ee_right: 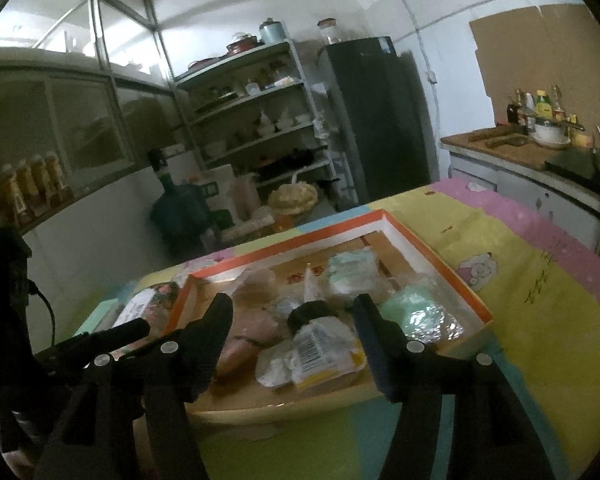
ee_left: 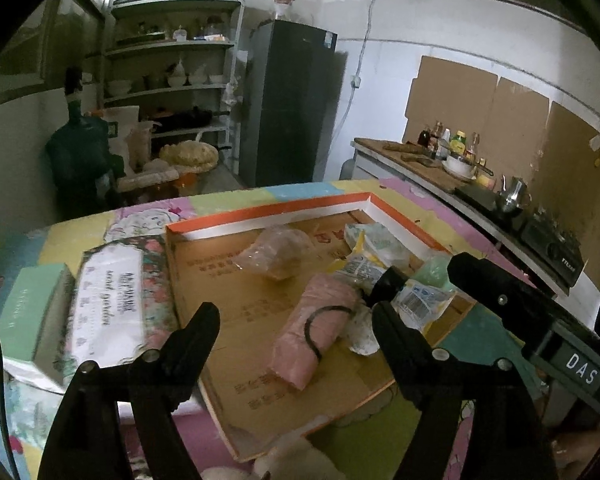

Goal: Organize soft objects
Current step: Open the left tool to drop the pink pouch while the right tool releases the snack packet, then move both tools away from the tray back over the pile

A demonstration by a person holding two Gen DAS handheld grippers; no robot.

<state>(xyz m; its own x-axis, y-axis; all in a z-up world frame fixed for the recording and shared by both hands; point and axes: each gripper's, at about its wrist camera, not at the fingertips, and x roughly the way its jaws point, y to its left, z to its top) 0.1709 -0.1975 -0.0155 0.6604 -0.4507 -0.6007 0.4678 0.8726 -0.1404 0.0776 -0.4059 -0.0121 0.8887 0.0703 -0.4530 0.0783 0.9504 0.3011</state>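
1. Left tool (ee_left: 292, 320) gapes wide with nothing between its jaws, poised above the pink roll (ee_left: 316, 328) in the tray (ee_left: 268, 210).
2. Right tool (ee_right: 292, 312) is also spread wide and empty, over the barcoded packet (ee_right: 320, 350).
3. The tray sits on the desk (ee_right: 520, 280); a green pouch (ee_right: 412, 312) lies at 3 o'clock of the packet.
4. A floral pack (ee_left: 108, 300) lies at the tray's 9 o'clock.
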